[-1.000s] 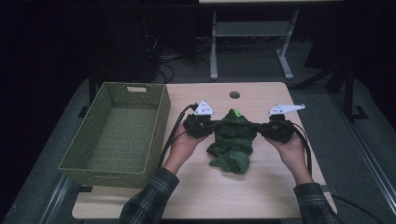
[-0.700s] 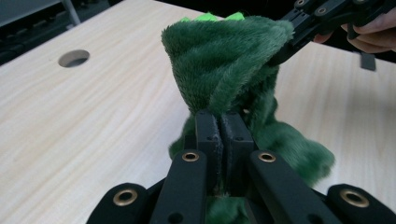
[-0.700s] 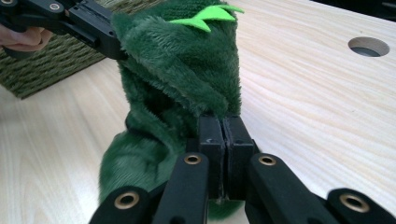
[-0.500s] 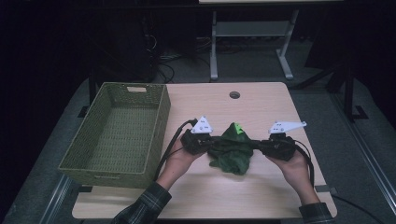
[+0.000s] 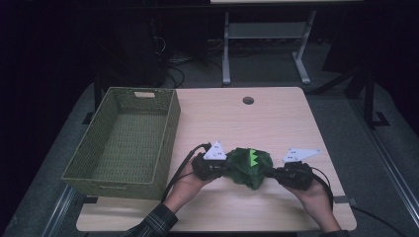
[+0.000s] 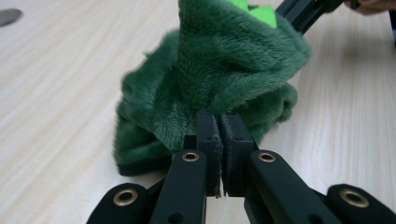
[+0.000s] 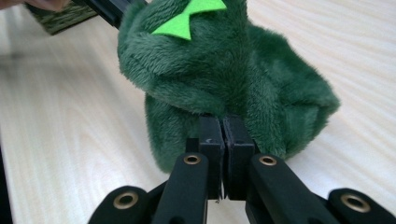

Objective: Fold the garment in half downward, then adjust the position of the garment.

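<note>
Sagging between both grippers, the green plush garment (image 5: 249, 167) touches the table (image 5: 276, 118) near its front edge. The left gripper (image 5: 221, 167) and right gripper (image 5: 277, 173) each pinch its fabric, jaws clenched. A woven basket (image 5: 94, 153) stands to the left.

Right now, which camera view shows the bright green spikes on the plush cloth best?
The right gripper view: one bright green spike lies large and sharp on the plush cloth. The high view shows the spikes tiny; the left gripper view catches one at the top edge.
</note>
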Tool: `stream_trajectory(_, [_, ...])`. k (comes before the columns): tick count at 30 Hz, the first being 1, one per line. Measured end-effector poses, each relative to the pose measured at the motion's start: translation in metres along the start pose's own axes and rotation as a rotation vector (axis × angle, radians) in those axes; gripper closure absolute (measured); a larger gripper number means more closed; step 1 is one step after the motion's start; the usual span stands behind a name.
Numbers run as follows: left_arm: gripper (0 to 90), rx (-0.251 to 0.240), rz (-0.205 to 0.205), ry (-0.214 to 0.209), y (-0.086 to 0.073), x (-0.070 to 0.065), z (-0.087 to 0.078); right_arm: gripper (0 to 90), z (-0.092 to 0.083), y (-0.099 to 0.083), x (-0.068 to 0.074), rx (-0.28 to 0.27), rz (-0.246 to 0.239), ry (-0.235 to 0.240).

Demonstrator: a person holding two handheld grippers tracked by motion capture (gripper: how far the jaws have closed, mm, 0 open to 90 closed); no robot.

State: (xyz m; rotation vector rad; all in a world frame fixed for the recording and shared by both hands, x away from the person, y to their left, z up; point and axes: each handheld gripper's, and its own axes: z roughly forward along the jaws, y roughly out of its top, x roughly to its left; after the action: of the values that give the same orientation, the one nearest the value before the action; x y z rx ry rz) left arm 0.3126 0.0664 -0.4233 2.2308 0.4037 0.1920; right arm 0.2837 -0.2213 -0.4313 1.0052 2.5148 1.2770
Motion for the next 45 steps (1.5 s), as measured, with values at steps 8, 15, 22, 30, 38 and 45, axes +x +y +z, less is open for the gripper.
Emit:
stream_trajectory(8, [87.7,0.077,0.025,-0.023,-0.013,-0.008,0.016,87.9,0.009,-0.016,0.009,0.072,0.002,0.006])
stream_trajectory(15, [87.8,0.111,0.015,-0.040,-0.021,-0.008,0.028,87.9,0.019,-0.021,0.008,0.126,-0.004,0.009])
stream_trajectory(22, [87.7,0.145,0.044,-0.035,-0.024,-0.013,0.036,87.8,0.028,-0.025,0.011,0.170,-0.031,0.008])
stream_trajectory(30, [79.9,0.130,0.028,-0.055,-0.021,-0.011,0.029,78.7,0.024,-0.024,0.012,0.149,-0.021,0.016])
stream_trajectory(38, [58.7,0.089,0.018,-0.045,-0.020,-0.017,0.013,65.1,0.005,-0.026,0.016,0.090,-0.018,0.037])
stream_trajectory(45, [56.6,0.047,0.008,-0.045,-0.018,-0.021,-0.008,61.2,-0.013,-0.024,0.020,0.035,-0.042,0.039])
